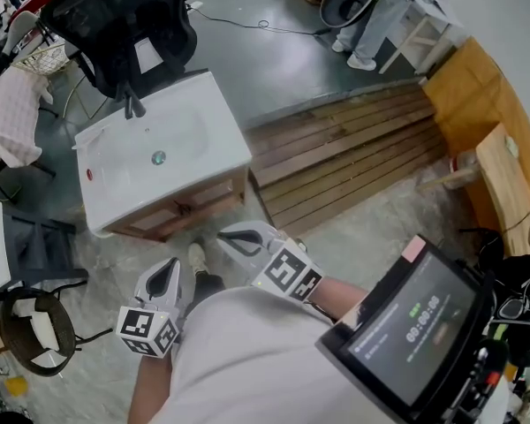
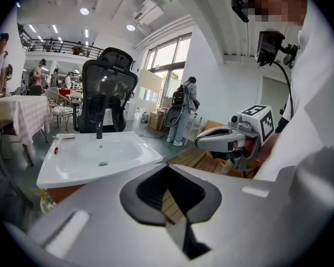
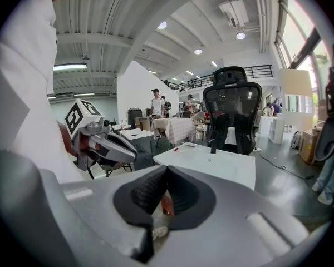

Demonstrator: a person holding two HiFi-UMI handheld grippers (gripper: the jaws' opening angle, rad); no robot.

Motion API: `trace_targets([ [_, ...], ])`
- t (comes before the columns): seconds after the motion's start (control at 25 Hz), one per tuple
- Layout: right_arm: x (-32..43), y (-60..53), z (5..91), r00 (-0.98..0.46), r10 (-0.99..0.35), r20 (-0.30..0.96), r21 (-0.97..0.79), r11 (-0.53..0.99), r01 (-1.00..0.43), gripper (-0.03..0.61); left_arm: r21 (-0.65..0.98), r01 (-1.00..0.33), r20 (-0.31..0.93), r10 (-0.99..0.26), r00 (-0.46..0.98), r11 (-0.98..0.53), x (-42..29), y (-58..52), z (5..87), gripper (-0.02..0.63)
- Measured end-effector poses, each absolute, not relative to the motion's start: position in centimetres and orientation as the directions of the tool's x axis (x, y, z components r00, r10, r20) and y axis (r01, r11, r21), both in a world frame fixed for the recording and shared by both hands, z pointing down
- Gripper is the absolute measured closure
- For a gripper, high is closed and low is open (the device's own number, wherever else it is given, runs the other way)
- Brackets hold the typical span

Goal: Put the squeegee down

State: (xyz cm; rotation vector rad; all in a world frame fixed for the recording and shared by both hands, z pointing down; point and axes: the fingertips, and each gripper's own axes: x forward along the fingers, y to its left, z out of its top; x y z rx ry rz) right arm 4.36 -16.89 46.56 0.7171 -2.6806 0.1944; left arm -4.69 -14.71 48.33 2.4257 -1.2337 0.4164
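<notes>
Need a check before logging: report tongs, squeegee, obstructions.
Left tongs shut, empty. Right tongs shut, empty. Squeegee in neither, not made out on the sink. Office chair behind sink.

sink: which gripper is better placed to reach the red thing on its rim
Left, probably: the red thing sits on the sink's left rim, nearer the left gripper than the right gripper. Both are shut and empty.

An office chair (image 1: 124,25) stands behind the washbasin (image 1: 221,117), wooden decking (image 1: 353,153) to its right.
</notes>
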Motion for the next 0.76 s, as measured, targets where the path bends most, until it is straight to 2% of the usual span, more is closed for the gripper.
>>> trace_targets([
  [0.76, 4.1, -18.3, 47.7, -0.799, -0.454, 0.393, -0.059, 0.855, -0.515, 0.577, 0.206, -0.813, 0.448, -0.686, 0.574, -0.545, -5.2, -16.5, 49.6, 0.606],
])
